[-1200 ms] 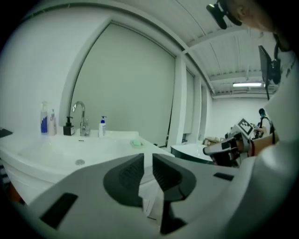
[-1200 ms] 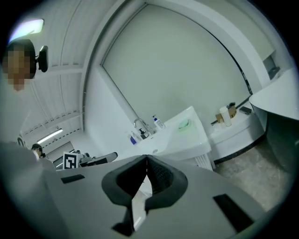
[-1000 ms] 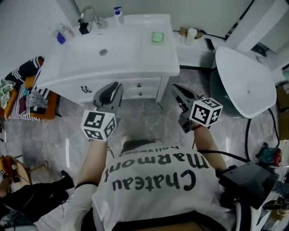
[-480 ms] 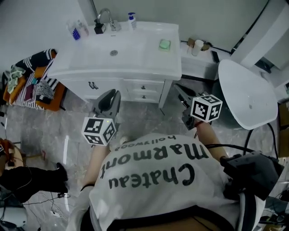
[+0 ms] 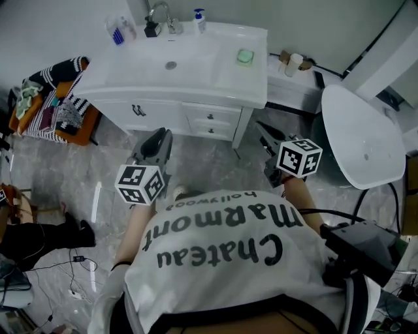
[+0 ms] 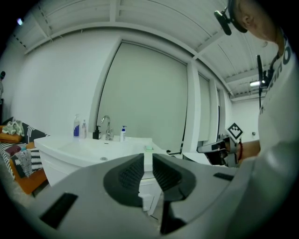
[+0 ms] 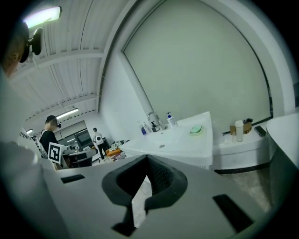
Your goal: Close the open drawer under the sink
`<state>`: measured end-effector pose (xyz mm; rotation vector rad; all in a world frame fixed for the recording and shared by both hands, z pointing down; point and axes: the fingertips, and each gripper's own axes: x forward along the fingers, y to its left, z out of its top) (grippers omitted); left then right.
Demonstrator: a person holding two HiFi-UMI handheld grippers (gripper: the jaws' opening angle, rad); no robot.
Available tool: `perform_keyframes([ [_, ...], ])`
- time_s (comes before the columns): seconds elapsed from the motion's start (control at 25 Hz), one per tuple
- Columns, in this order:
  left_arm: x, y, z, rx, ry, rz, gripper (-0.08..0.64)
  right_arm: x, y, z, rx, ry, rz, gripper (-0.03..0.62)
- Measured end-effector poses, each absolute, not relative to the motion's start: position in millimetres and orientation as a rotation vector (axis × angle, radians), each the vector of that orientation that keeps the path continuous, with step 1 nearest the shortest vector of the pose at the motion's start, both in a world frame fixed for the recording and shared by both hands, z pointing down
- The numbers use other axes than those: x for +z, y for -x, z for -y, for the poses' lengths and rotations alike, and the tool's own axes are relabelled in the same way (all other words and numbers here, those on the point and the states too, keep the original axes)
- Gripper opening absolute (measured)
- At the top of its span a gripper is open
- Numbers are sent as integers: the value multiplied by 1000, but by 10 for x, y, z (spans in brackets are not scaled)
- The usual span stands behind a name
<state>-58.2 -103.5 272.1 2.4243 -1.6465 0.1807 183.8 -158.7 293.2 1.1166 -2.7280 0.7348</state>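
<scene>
The white sink cabinet (image 5: 196, 72) stands at the top of the head view, with two knobbed drawers (image 5: 210, 118) stacked under the basin. From here I cannot tell how far either drawer stands out. My left gripper (image 5: 160, 135) hangs over the marble floor a short way in front of the drawers, its jaws a narrow slot apart and empty. The left gripper view shows that slot (image 6: 148, 156) aimed at the cabinet (image 6: 93, 151). My right gripper (image 5: 261, 129) is off the cabinet's right corner. In the right gripper view its tips (image 7: 147, 158) meet on nothing.
A chair piled with striped clothes (image 5: 52, 107) stands left of the cabinet. A low white ledge (image 5: 287, 85) and a big white oval basin (image 5: 362, 134) are on the right. Green soap (image 5: 245, 57), faucet (image 5: 160, 12) and bottles sit on the sink. Cables and a person's legs (image 5: 46, 235) are lower left.
The head view has swung, so the cabinet sits higher and more to the right. My left gripper has drawn back from the drawer fronts. The right gripper has hardly shifted.
</scene>
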Motion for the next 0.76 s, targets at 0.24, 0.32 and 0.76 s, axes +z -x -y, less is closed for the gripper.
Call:
perform_keyframes([
  [0.24, 2694, 560, 1069, 178, -2440, 1633, 60, 2928, -1855, 1565, 742, -1135, 2727, 11],
  [0.32, 2696, 552, 1064, 184, -2443, 1627, 60, 2914, -1860, 1567, 740, -1140, 2729, 11],
  [0.76, 2643, 635, 1092, 176, -2441, 1644, 60, 2880, -1872, 1591, 731, -1163, 2725, 11],
])
